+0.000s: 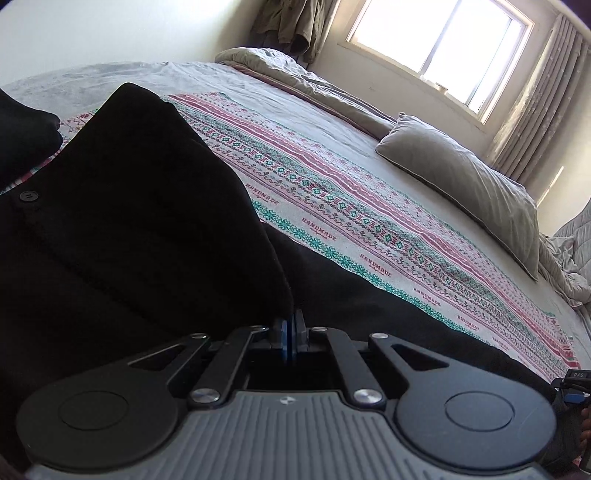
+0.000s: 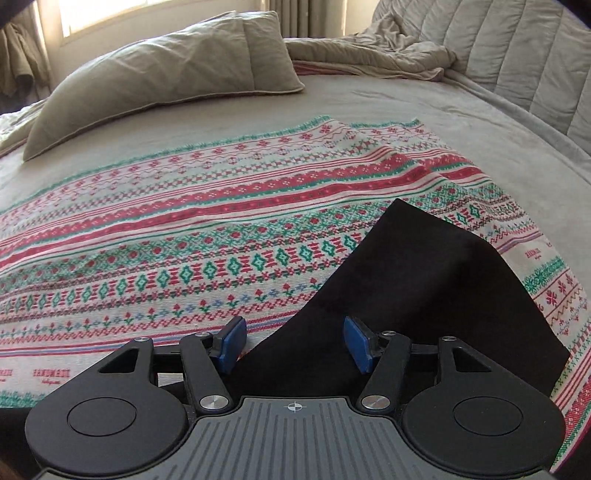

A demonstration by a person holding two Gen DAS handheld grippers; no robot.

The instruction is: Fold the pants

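Black pants (image 1: 147, 206) with a dark button (image 1: 27, 195) lie on a patterned blanket (image 1: 369, 206) on the bed. My left gripper (image 1: 290, 323) is shut on an edge of the pants, and the cloth rises in a fold from its blue pads. In the right wrist view a flat end of the pants (image 2: 417, 280) lies across the blanket (image 2: 184, 240). My right gripper (image 2: 293, 341) hovers over its near corner with the jaws wide apart. The blue pads (image 2: 232, 343) touch nothing, and black cloth lies below the gap.
A grey pillow (image 2: 166, 62) lies beyond the blanket, and a crumpled duvet (image 2: 369, 55) sits against a quilted headboard (image 2: 498, 55). A bright window (image 1: 439, 40) and a curtain (image 1: 535, 92) are behind the bed. Clothes hang (image 1: 291, 22) near the wall.
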